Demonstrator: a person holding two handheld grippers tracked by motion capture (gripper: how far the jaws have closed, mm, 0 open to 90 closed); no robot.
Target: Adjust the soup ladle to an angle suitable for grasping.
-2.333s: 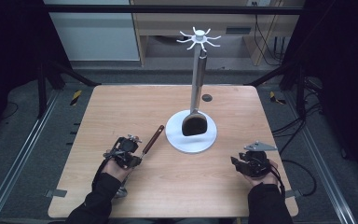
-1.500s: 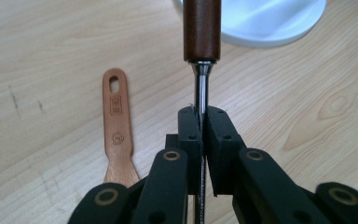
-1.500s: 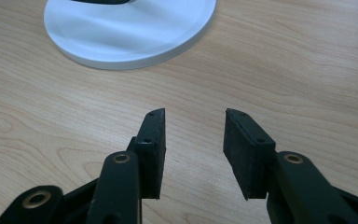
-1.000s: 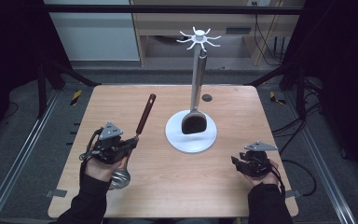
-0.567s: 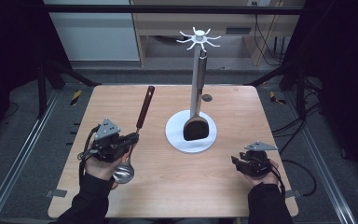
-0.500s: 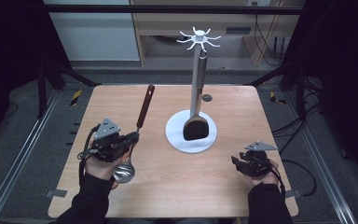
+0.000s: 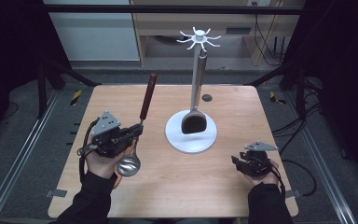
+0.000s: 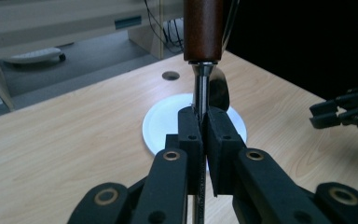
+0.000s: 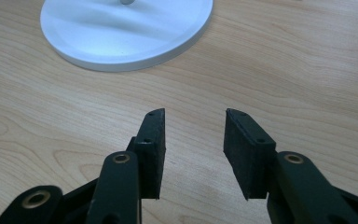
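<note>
**Ladle gripped, off the table**

Wooden table [image 7: 177, 186], white utensil stand [image 7: 190, 135] with a spatula [image 7: 195, 122] hanging. Left gripper [image 8: 200, 135] is clamped on the ladle [image 7: 137, 130]'s metal shaft, handle pointing up, left of the stand. Right gripper [image 9: 193, 140] sits apart, jaws spread, empty.

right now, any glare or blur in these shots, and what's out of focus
High view: dark surround, evenly lit table, glare on the ladle bowl. Left gripper view: left gripper jaws sharp on the steel shaft, background shelves soft. Right gripper view: right gripper crisp, soft sheen on the white base.
</note>
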